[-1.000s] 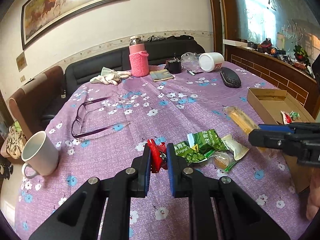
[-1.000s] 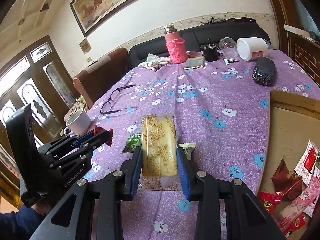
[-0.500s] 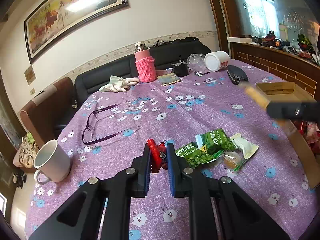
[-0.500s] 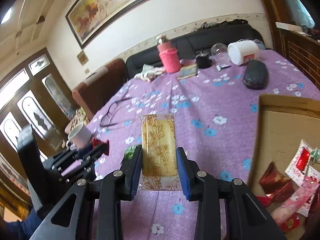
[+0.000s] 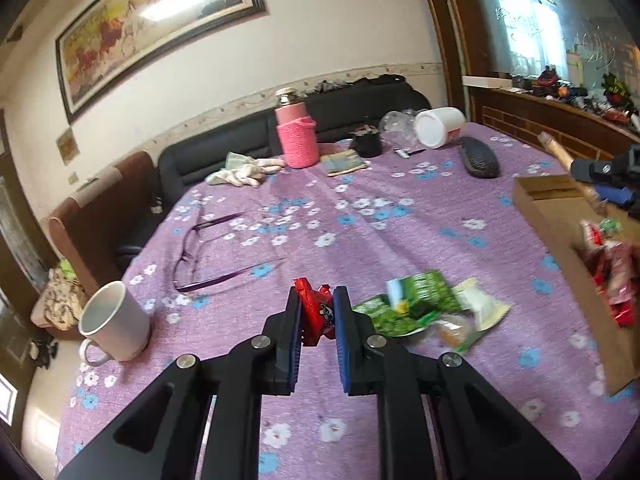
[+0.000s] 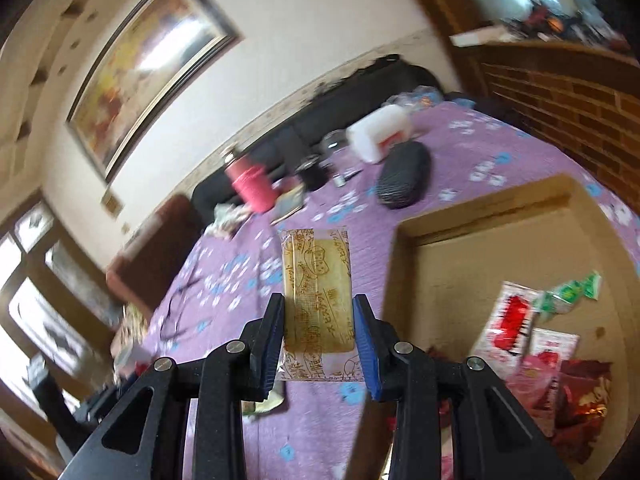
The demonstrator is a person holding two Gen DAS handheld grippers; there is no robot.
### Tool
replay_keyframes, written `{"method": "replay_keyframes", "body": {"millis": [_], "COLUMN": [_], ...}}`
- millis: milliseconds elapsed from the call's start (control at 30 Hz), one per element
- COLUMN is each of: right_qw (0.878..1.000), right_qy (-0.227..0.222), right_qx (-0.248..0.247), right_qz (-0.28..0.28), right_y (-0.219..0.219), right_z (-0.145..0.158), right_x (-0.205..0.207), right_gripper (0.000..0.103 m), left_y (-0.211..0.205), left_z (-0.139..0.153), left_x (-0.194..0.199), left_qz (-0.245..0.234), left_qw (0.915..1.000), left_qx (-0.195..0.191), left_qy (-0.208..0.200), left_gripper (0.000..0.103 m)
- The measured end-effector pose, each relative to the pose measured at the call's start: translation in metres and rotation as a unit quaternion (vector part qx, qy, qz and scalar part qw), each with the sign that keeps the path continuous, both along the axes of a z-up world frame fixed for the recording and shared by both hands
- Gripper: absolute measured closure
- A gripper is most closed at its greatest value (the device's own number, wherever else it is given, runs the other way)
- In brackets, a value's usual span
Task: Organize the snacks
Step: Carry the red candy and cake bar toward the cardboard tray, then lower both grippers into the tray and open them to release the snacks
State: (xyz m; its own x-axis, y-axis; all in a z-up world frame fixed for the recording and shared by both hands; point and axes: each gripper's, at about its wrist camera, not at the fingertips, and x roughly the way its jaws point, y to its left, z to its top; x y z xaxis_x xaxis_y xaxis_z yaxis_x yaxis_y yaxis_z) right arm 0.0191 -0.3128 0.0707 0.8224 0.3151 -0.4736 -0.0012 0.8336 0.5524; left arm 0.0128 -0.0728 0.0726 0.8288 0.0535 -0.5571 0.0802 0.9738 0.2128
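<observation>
Purple tablecloth (image 6: 520,152); right claw (image 6: 319,322) tilted, clamping biscuit pack (image 6: 316,280).

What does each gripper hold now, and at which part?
Left gripper: red candy wrapper, gripped across its middle. Right gripper: yellow biscuit packet, gripped by its near end.

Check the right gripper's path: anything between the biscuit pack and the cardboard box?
Nothing visible. The right gripper holds the biscuit pack beside the cardboard box, whose near wall is low. The box's far half looks bare; snacks lie in its near half.
</observation>
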Motion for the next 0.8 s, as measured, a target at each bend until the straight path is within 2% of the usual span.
{"method": "replay_keyframes", "body": {"millis": [133,267,300,400,567,700,800], "right_qw": [0.997,0.992,0.991,0.988,0.982,0.977,0.976], "right_qy": [0.032,0.062,0.067,0.07,0.072,0.091,0.111], "right_qx": [0.025,0.047,0.047,0.051,0.041,0.042,0.046], "right_qz": [-0.06,-0.1,-0.109,-0.129,-0.169,-0.187,-0.181], "right_y": [-0.036,-0.062,-0.066,-0.078,-0.093,-0.106,-0.108], "right_z": [-0.008,-0.016,-0.016,-0.016,-0.011,-0.017,-0.024], "right_x": [-0.002,-0.003,-0.004,-0.008,-0.016,-0.015,-0.011], "right_gripper": [0.067,0.067,0.067,0.067,0.067,0.067,0.067], "left_y": [-0.02,-0.053,-0.067,-0.103,-0.159,-0.196,-0.207], "left_z": [0.02,0.034,0.034,0.028,0.004,-0.018,-0.029], "left_x": [-0.002,0.001,0.003,0.006,0.013,0.017,0.012], "left_qz": [-0.042,-0.105,-0.132,-0.183,-0.231,-0.252,-0.267], "left_qw": [0.9986,0.9898,0.9836,0.9675,0.948,0.9364,0.9324], "left_qx": [-0.03,-0.088,-0.111,-0.148,-0.162,-0.157,-0.148], "left_qy": [0.007,0.037,0.053,0.091,0.146,0.186,0.194], "left_gripper": [0.089,0.089,0.089,0.089,0.089,0.089,0.089]}}
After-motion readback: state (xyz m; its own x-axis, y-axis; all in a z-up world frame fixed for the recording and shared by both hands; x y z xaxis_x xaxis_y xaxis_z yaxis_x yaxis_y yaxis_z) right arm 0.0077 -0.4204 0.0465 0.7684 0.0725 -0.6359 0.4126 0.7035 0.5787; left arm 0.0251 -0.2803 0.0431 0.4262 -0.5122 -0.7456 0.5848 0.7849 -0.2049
